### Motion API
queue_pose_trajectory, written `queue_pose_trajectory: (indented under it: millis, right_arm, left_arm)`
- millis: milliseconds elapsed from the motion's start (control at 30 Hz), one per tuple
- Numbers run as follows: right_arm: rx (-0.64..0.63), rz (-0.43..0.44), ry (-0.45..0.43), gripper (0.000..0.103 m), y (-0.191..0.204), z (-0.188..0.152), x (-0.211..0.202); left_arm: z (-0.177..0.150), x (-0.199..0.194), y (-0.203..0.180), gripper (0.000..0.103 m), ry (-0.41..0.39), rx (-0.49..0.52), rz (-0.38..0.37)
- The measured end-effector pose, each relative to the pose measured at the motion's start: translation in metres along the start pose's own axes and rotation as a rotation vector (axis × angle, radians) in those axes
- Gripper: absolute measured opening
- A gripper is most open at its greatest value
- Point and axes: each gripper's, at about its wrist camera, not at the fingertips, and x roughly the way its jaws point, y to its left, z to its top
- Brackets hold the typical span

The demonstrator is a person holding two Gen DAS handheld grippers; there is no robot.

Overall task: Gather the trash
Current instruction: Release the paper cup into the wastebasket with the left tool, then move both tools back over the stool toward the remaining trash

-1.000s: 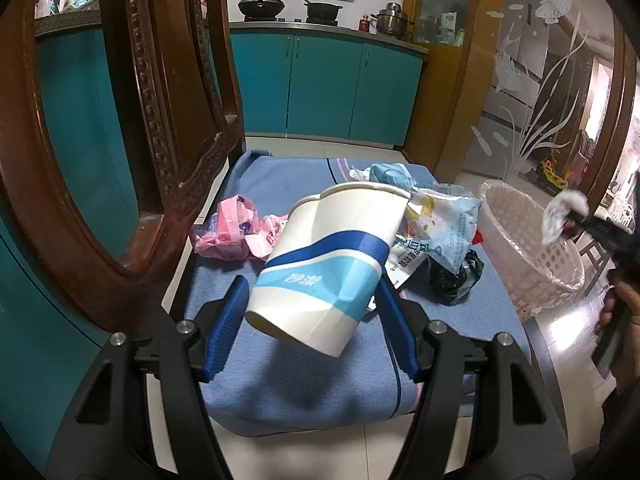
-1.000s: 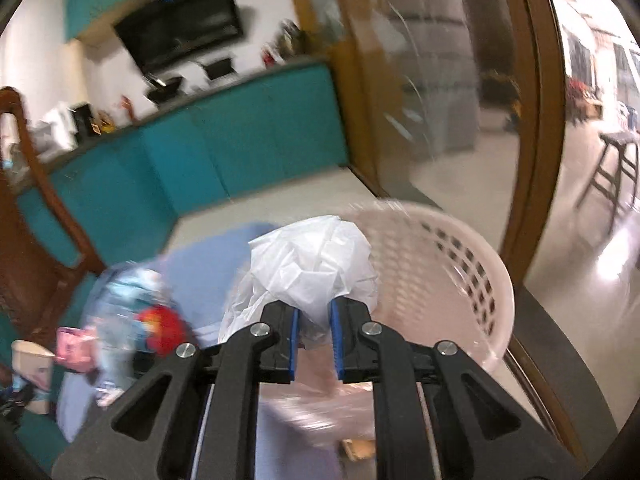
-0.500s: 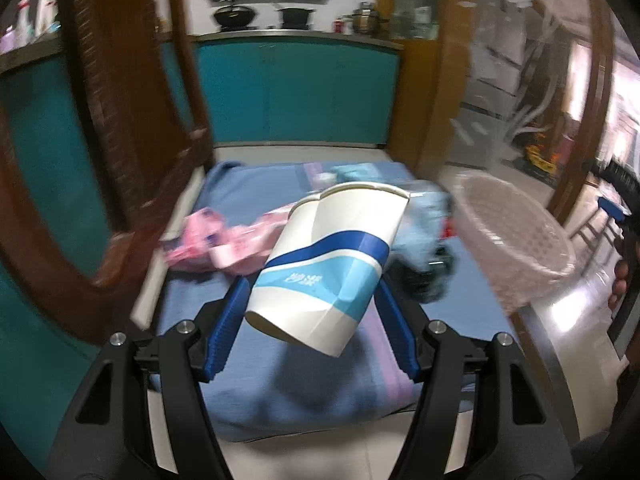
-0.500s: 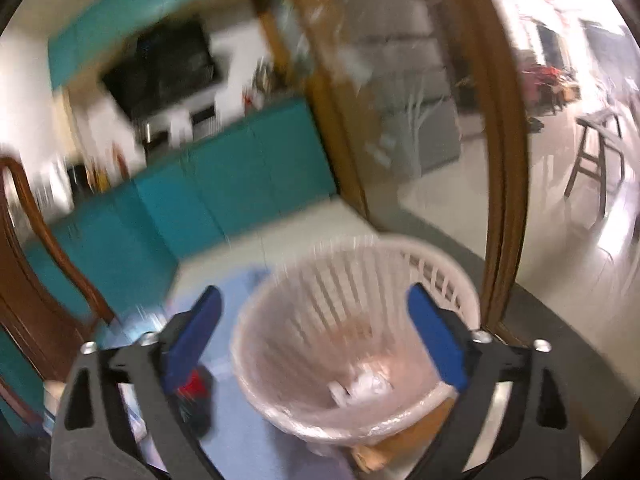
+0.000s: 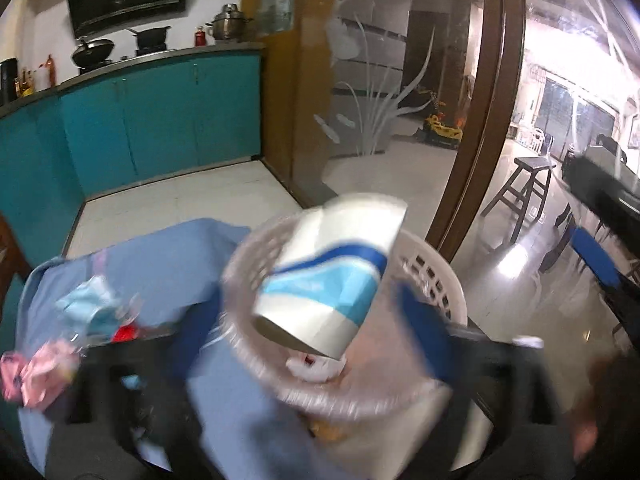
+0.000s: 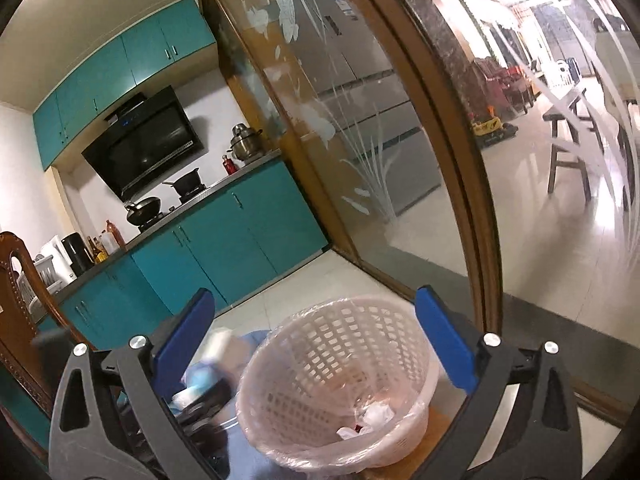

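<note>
In the left wrist view my left gripper [image 5: 312,332] holds a white paper cup with blue bands [image 5: 328,280], tilted, right over the mouth of the pink lattice basket [image 5: 436,284]. The view is blurred by motion. A white wad [image 5: 316,366] lies in the basket's bottom. In the right wrist view my right gripper [image 6: 316,340] is open and empty above the same basket [image 6: 340,384], with crumpled white trash [image 6: 372,416] inside. The cup shows blurred at the basket's left [image 6: 218,344].
A blue cloth [image 5: 160,264] holds a pink wrapper [image 5: 36,372], a light blue packet [image 5: 88,304] and a red bit [image 5: 126,334]. A glass partition with a brown frame [image 6: 440,128] stands right of the basket. Teal cabinets [image 6: 224,240] line the back. A wooden chair [image 6: 20,300] is left.
My left gripper has swung right with the cup, from over the cloth to over the basket. My right gripper opened, dropped the white wad into the basket and lifted slightly.
</note>
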Motion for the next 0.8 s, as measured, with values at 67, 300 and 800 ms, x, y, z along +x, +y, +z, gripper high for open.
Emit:
queue_pose_trajectory:
  millis: [67, 300, 800]
  right_arm:
    - [-0.001, -0.003, 0.003, 0.098, 0.0, -0.001, 0.0]
    - [-0.116, 0.073, 0.08, 0.098, 0.037, -0.02, 0.004]
    - [-0.481, 0.334, 0.478, 0.098, 0.184, -0.159, -0.039]
  left_arm:
    - [0.0, 0.013, 0.004, 0.101, 0.051, -0.025, 0.01]
    - [-0.047, -0.06, 0.067, 0.1, 0.016, -0.07, 0.101]
    - [-0.175, -0.184, 0.218, 0.1, 0.056, -0.343, 0.373]
